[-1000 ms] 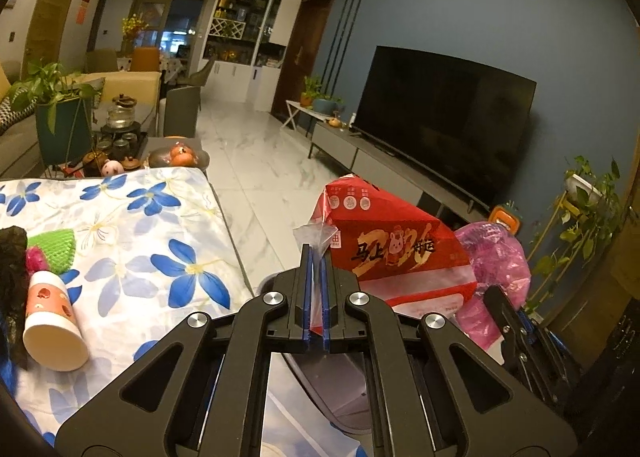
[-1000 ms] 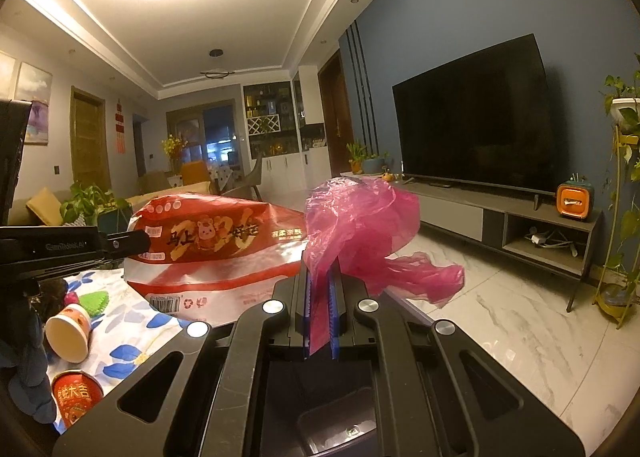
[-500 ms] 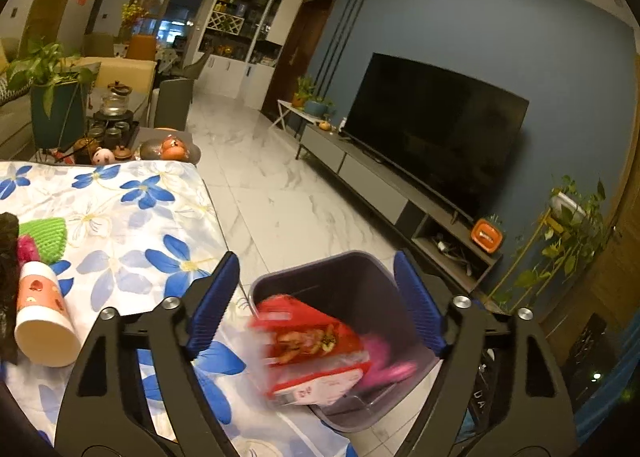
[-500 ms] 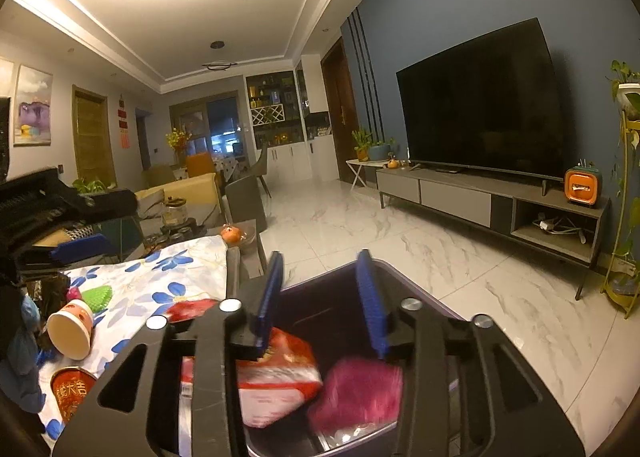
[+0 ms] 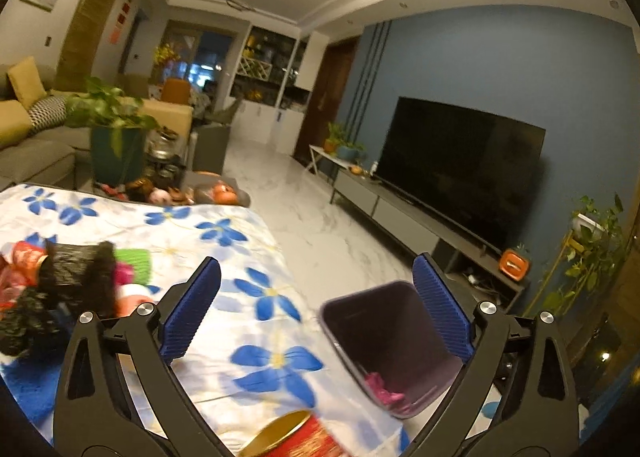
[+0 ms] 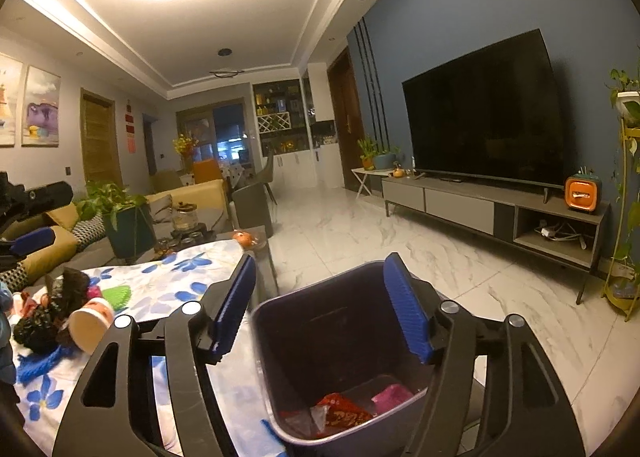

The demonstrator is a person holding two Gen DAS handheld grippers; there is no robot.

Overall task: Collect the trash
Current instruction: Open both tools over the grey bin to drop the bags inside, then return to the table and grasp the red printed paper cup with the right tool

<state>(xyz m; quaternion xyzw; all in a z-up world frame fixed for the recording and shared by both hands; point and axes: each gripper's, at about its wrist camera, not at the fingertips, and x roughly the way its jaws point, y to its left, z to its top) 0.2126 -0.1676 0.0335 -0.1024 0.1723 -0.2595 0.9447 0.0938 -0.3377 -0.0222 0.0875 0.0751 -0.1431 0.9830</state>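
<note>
Red wrapper, pink bag inside bin

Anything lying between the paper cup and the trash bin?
Only bare floral tablecloth separates the paper cup from the trash bin, per the right wrist view.

Red can cut off by bottom edge in left view, blurred, label unreadable. Trash pile left of bin smeared, items indistinct. Bin base hidden behind right gripper frame. Red wrapper print too small to read.
</note>
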